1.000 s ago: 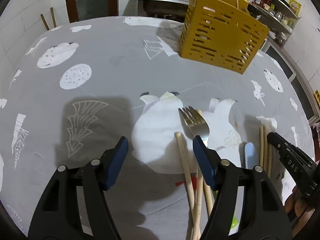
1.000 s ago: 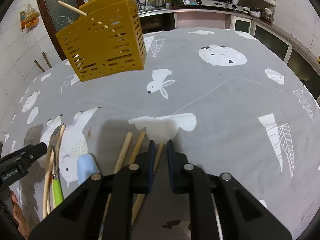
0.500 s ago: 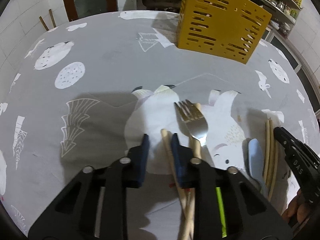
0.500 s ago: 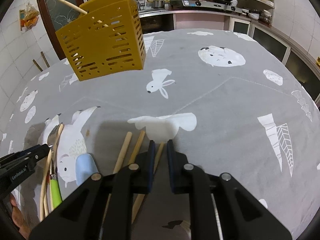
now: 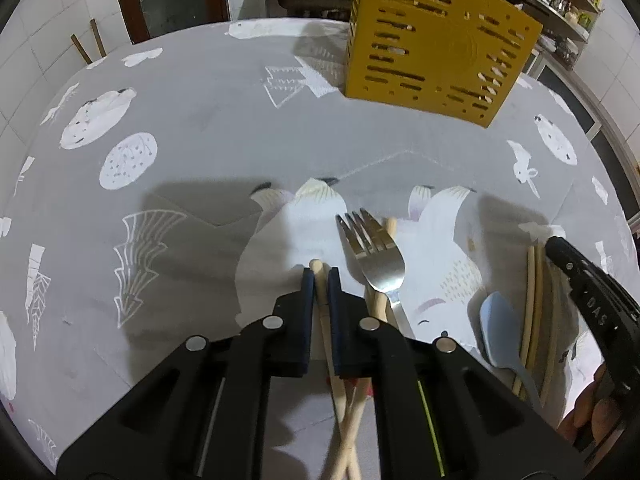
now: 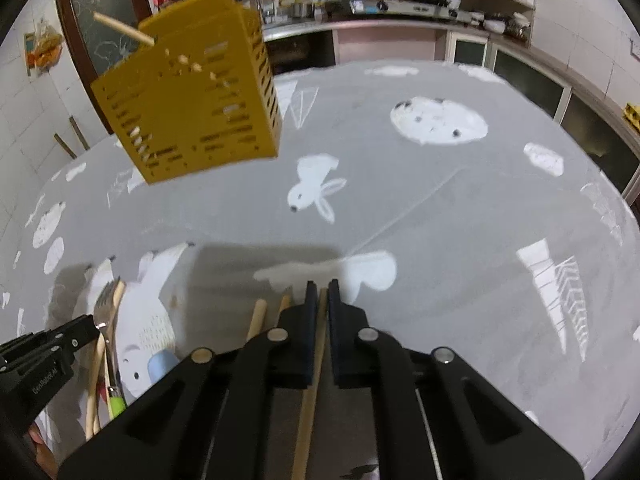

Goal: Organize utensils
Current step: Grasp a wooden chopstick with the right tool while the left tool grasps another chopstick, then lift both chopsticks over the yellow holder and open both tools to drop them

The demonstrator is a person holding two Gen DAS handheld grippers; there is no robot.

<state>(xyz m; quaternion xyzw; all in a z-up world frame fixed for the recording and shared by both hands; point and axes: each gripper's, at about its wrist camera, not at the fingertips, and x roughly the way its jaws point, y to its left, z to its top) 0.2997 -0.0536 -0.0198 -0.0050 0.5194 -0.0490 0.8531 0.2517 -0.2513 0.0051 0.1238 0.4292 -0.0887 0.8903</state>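
Grey cloth printed with white animals and leaves covers the worktop (image 5: 208,120), with kitchen shelves and a stove behind it. At the far side stands a yellow slotted utensil holder (image 5: 436,40), a wooden stick poking from its top. Near the front edge, the left gripper (image 5: 319,280) has its jaws pressed onto one wooden chopstick (image 5: 320,270), whose tip shows just past the blue pads. Just right of it lies a metal fork (image 5: 374,252) with a green handle, tines pointing toward the holder and another wooden stick under it. Further right rests a pale blue spoon (image 5: 496,332), then a few more chopsticks (image 5: 530,300) side by side. The right gripper (image 6: 319,292) sits over that group, jaws pinching a single chopstick (image 6: 316,364) that runs back beneath it, two others (image 6: 258,316) lying just to its left.
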